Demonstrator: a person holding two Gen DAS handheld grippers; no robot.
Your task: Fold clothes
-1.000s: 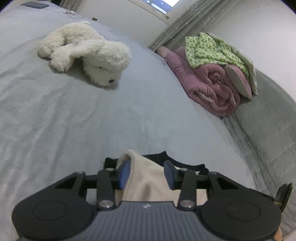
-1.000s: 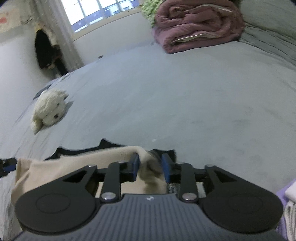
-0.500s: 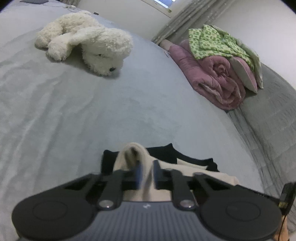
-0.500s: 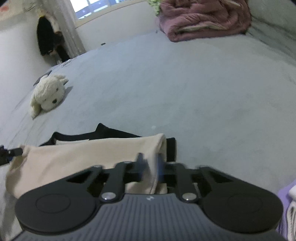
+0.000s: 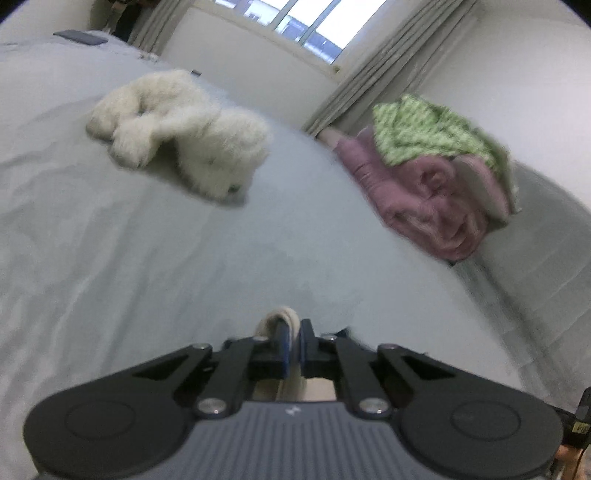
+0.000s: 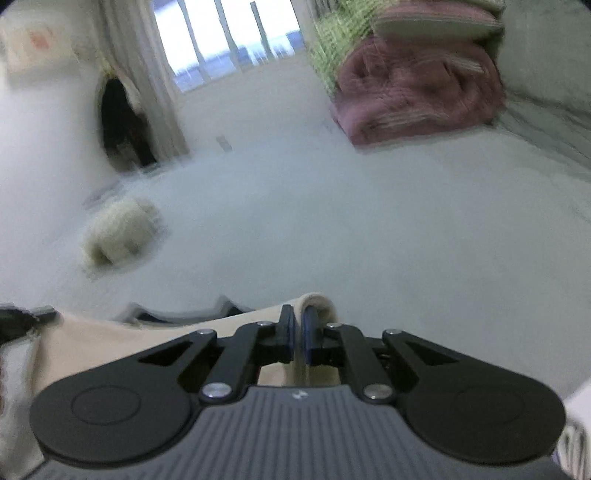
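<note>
Left wrist view: my left gripper [image 5: 291, 345] pinches a corner of the cream cotton garment [image 5: 282, 319] near me on the grey bedspread [image 5: 147, 258]. My right gripper [image 6: 298, 339] clamps the opposite corner, so I judge the edge is stretched between them, ready to fold

Grey bedsheet [image 5: 155, 251], wrinkled at left. White plush dog [image 5: 184, 136] lying on it. Far side: rolled pink quilt [image 5: 424, 199] w/ green-print blanket [image 5: 424, 129] on top. Window [image 5: 314, 26] bright, grey curtains [image 5: 354, 88], white walls.
</note>
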